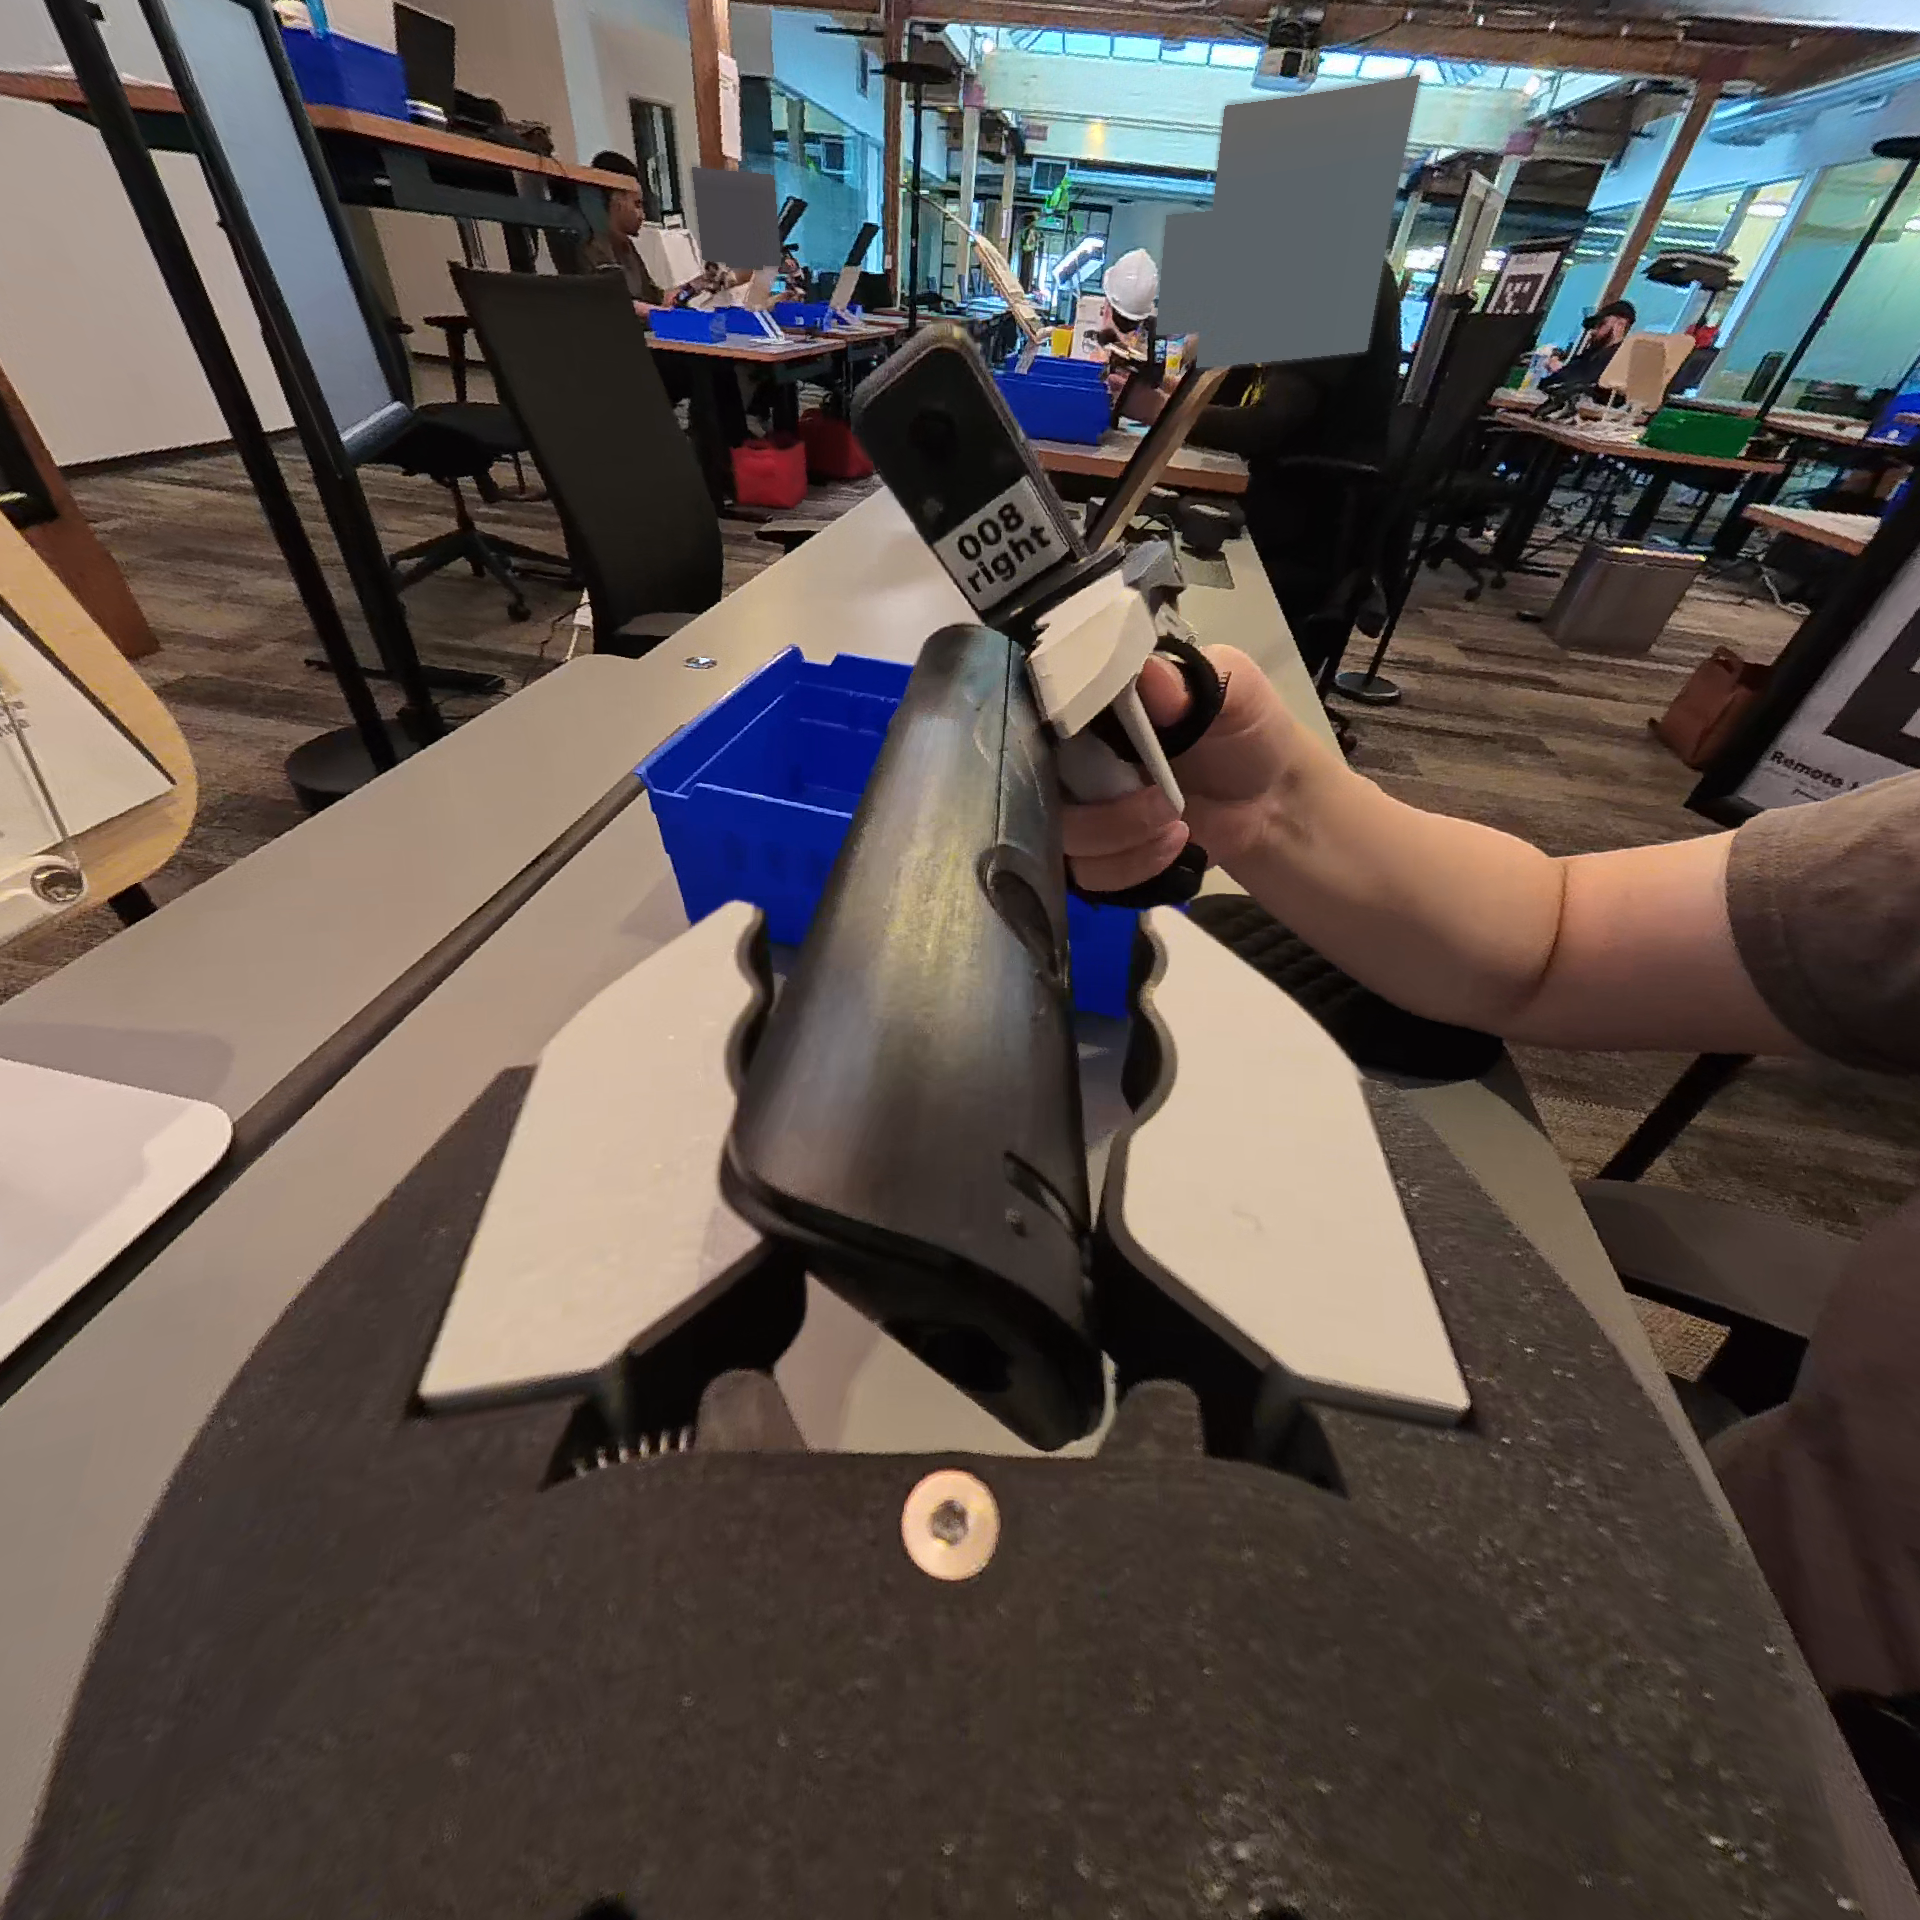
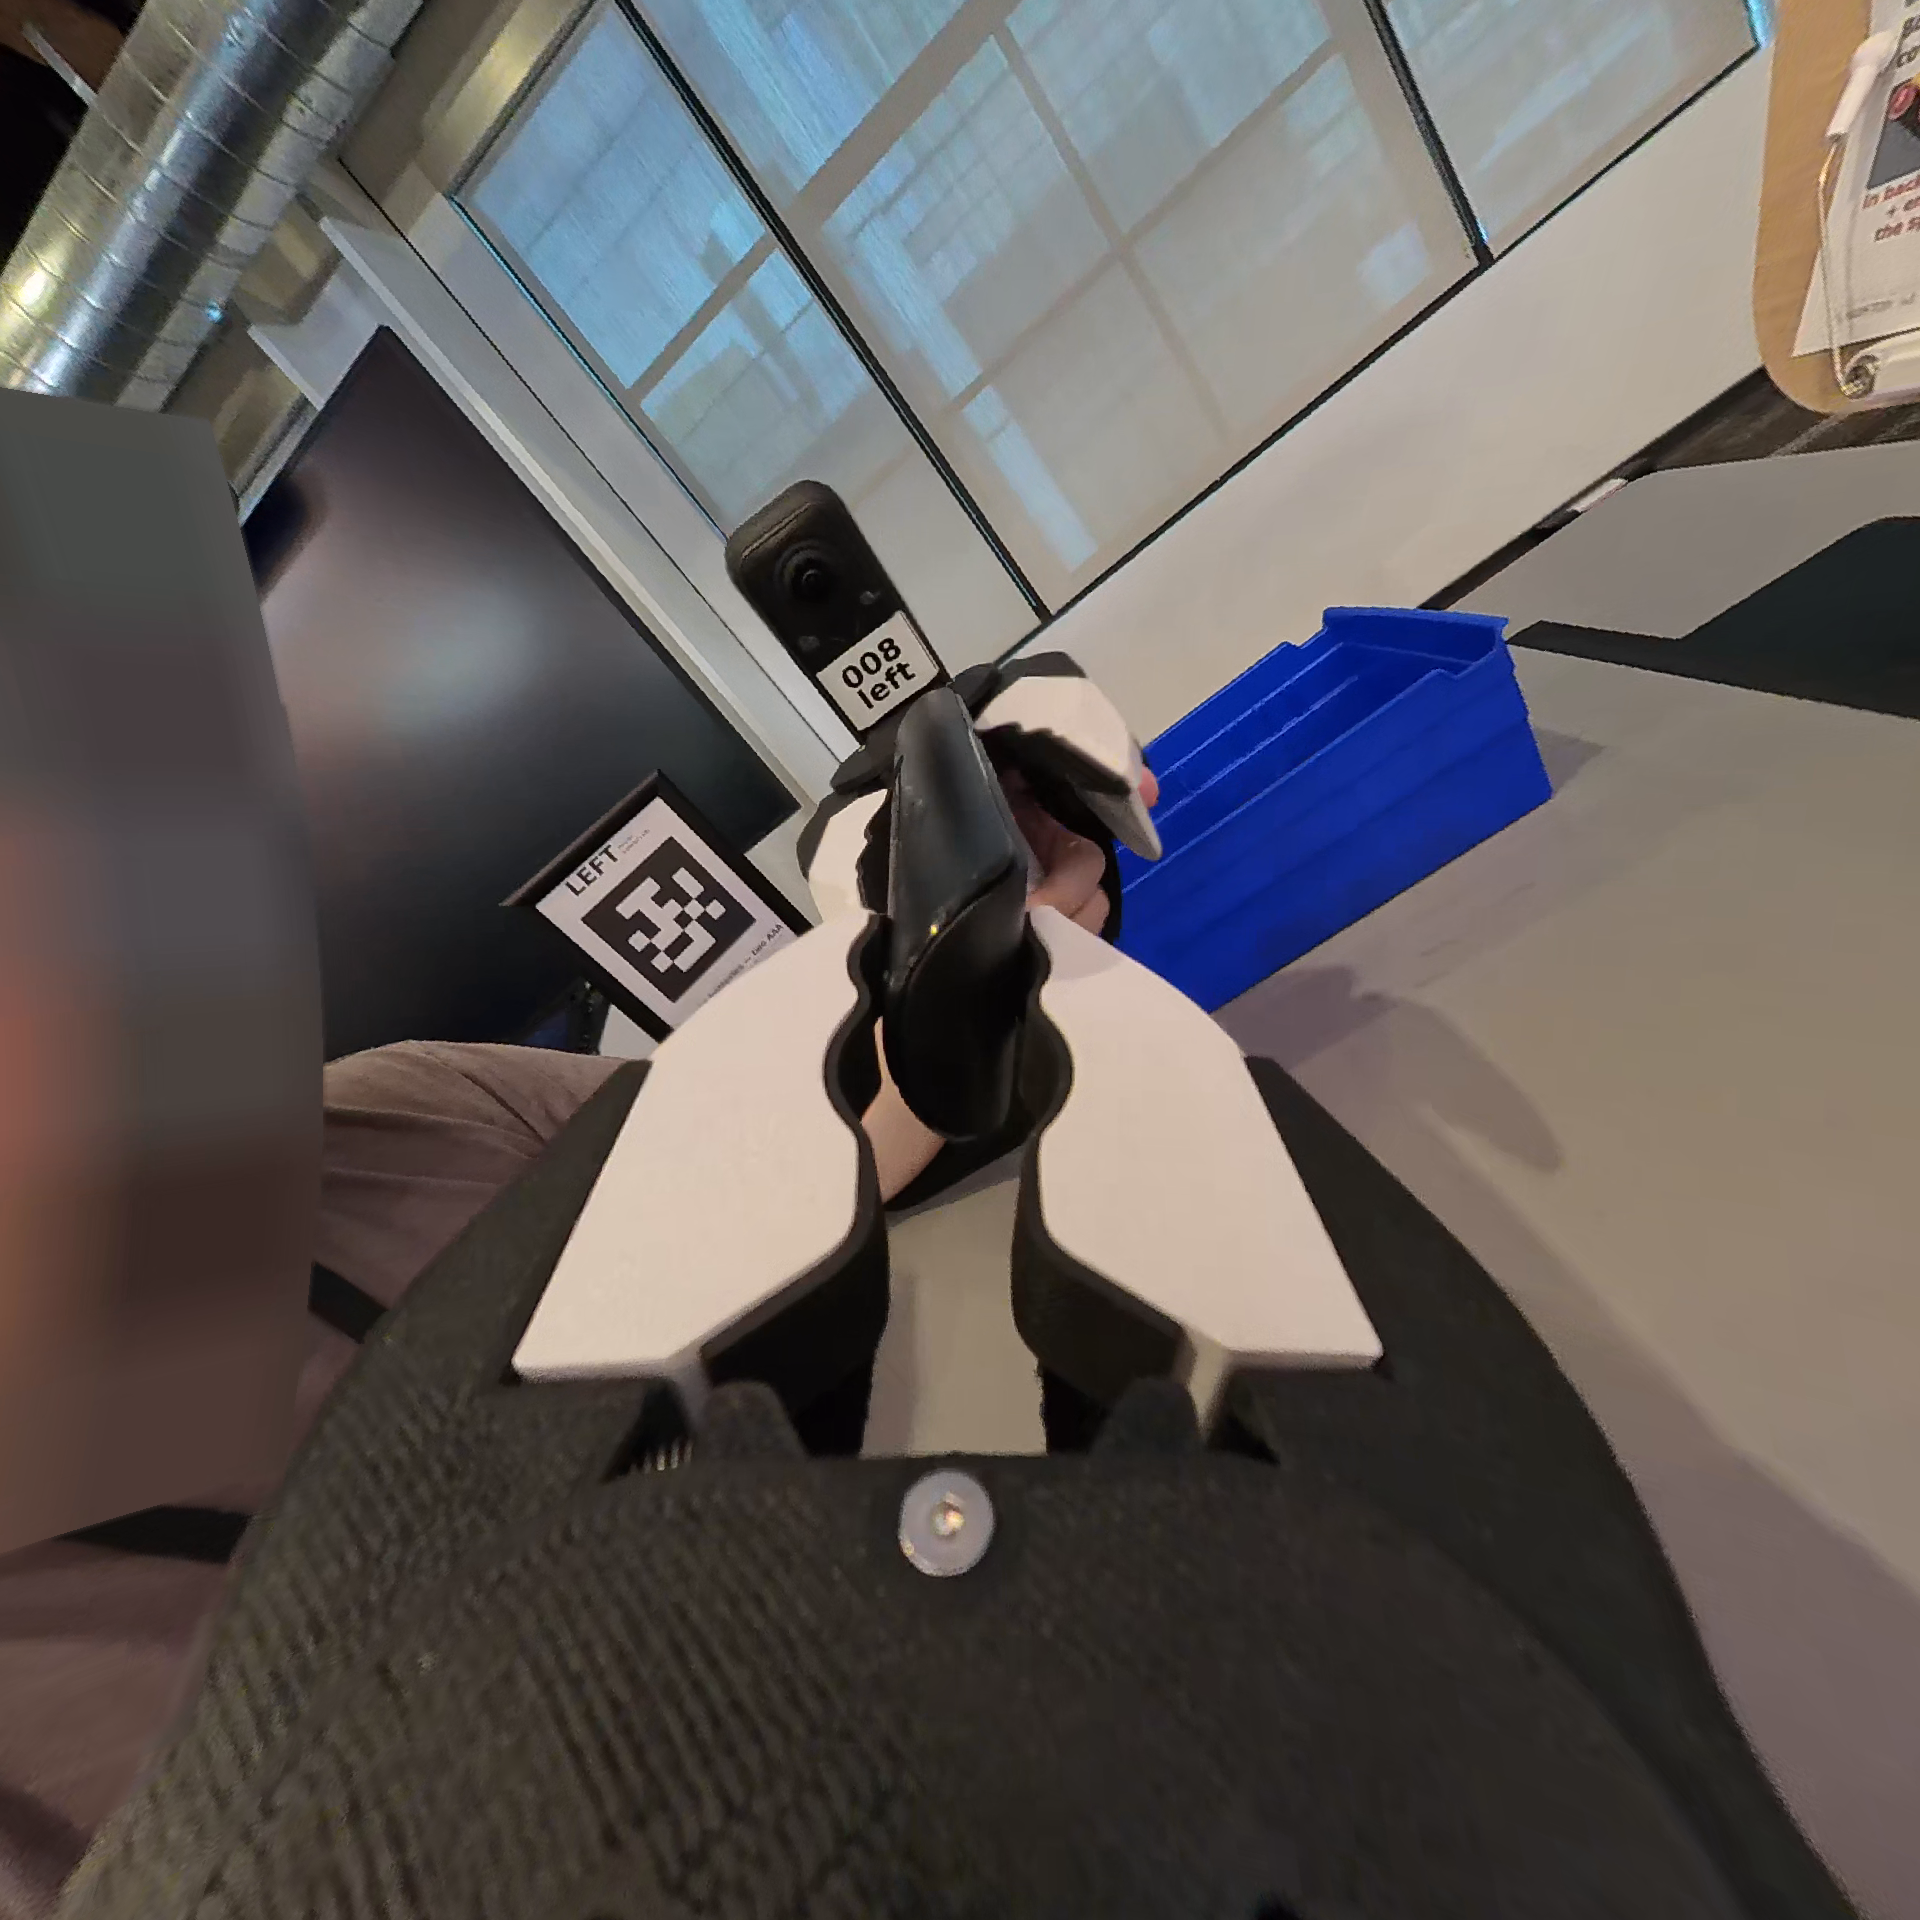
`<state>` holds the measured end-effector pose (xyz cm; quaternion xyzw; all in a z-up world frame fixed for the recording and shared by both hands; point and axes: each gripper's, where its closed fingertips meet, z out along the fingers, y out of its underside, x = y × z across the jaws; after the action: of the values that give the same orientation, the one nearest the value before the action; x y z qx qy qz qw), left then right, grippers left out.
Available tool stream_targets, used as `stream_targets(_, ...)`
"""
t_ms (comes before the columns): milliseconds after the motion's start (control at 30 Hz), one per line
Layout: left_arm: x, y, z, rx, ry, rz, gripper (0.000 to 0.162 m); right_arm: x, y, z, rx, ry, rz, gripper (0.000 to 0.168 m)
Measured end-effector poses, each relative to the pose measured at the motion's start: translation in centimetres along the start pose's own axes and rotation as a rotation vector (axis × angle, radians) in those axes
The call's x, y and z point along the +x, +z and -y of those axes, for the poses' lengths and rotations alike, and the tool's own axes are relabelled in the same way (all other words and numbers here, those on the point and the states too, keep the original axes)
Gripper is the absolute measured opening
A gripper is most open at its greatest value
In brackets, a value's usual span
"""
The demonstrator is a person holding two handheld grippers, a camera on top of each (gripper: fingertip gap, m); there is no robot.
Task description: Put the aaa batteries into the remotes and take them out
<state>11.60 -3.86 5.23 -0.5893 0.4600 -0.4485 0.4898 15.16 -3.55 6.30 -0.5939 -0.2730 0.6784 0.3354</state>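
Spanning the gap between both tools, one black remote (image 1: 914, 997) sits raised above the grey surface (image 1: 343, 914), clear of it.

Left gripper (image 1: 951, 982): its white fingers (image 1: 613, 1164) stand either side of the remote's near end; the right finger meets the casing, while contact on the left side cannot be made out, so whether it clamps cannot be told.

Right gripper (image 2: 951, 997): closed around the remote's opposite end, tips pressed to its sides, held by a bare hand (image 1: 1195, 769) (seen in the left wrist view).

Blue bin (image 1: 769, 769): open-topped, on the surface just behind the remote; no contents visible.

Batteries: none discernible in either view.
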Motion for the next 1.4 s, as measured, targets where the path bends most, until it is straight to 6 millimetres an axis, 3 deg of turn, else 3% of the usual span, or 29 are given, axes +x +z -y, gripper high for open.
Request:
stream_targets(133,-0.2,-0.1,0.2,0.005,0.015,0.022,0.066,0.0,0.2,0.1,0.034,0.036,0.002,0.023)
stream_targets(467,0.0,-0.2,0.0,0.006,-0.050,-0.022,0.043,0.0,0.4,0.4,0.037,-0.074,-0.042,0.025)
stream_targets(567,0.3,0.1,0.1,0.035,-0.099,-0.046,0.040,0.4,0.5,0.9,0.070,-0.102,-0.098,0.052)
stream_targets(667,-0.1,0.6,-0.8,-0.003,-0.086,-0.015,0.038,1.1,0.4,1.1,0.083,-0.125,-0.166,0.056)
stream_targets(767,0.0,0.8,-1.1,-0.020,-0.085,-0.018,0.037,1.4,0.9,-0.2,0.001,-0.100,-0.150,0.057)
stream_targets(867,-0.4,0.0,0.0,0.042,-0.131,-0.007,0.037,2.5,1.4,-1.4,-0.050,-0.159,-0.188,0.063)
stream_targets(967,-0.1,-2.0,2.6,0.191,-0.209,-0.080,0.038,2.8,2.2,-2.2,-0.074,-0.192,-0.187,0.073)
stream_targets(1067,0.1,-3.0,4.1,0.277,-0.227,-0.109,0.038,0.4,3.3,-2.6,-0.049,-0.148,-0.011,0.071)
stream_targets(1100,0.1,-3.0,4.2,0.284,-0.210,-0.099,0.039,-0.4,3.4,-2.7,-0.047,-0.147,0.039,0.056)
stream_targets(1133,0.4,-3.0,4.3,0.292,-0.195,-0.111,0.039,-0.4,3.4,-3.0,-0.060,-0.150,0.038,0.025)
stream_targets(1233,0.6,-2.6,3.7,0.248,-0.122,-0.099,0.042,-0.1,3.0,-3.3,-0.113,-0.126,0.004,0.024)
stream_targets(1400,2.1,-1.5,0.3,-0.020,-0.055,-0.165,0.053,-0.5,1.4,-2.8,-0.158,0.015,0.044,0.024)
